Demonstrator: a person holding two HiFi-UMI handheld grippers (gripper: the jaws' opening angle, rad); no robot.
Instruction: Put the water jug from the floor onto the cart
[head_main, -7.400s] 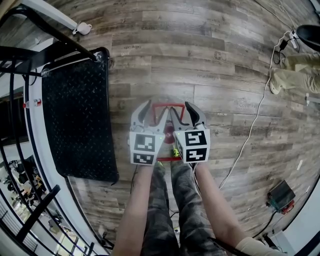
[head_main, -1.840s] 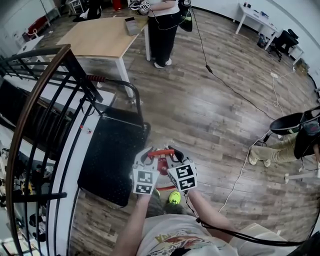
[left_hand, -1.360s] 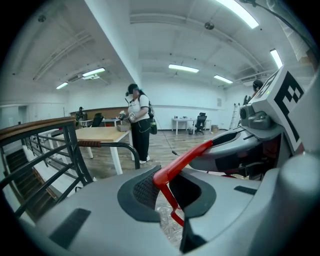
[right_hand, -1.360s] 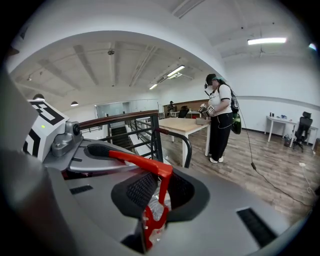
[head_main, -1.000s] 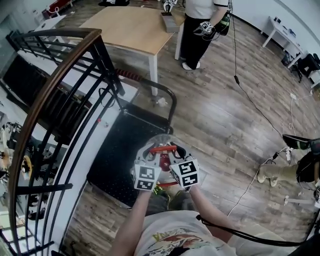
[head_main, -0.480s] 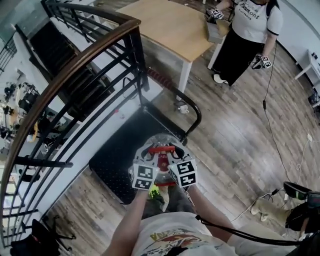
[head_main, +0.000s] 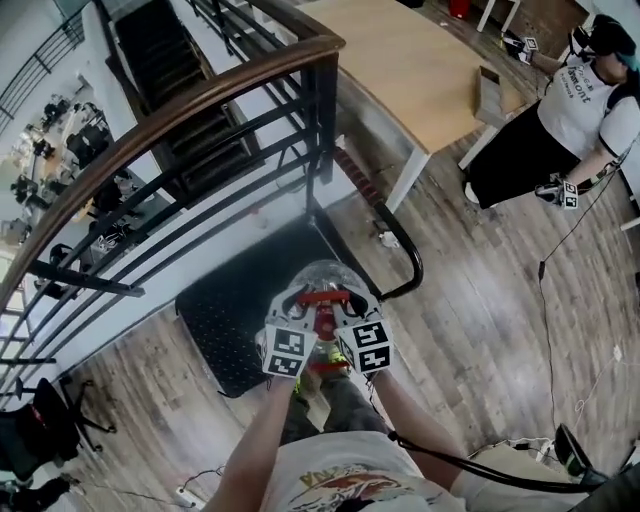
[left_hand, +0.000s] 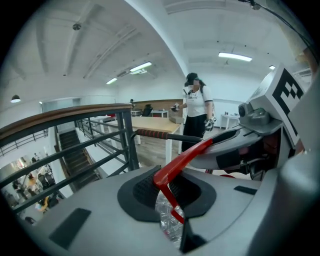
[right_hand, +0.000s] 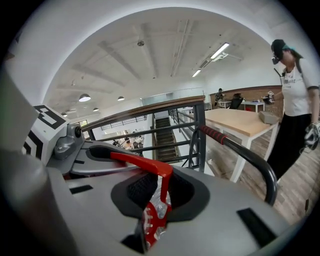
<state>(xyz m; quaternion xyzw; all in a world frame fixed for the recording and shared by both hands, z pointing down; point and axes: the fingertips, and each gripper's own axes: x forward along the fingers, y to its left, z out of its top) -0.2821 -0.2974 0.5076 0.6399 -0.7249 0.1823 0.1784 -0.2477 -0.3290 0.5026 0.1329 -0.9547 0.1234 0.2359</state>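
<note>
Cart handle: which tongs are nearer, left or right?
Right. The right tongs grip the jug on the side toward the cart handle, close to its bend. The left tongs grip it on the far side, toward the railing.

Plank floor (head_main: 480, 300), black stair railing (head_main: 322, 130), wooden table (head_main: 420, 60), perhaps vaulted ceiling (left_hand: 150, 30)
</note>
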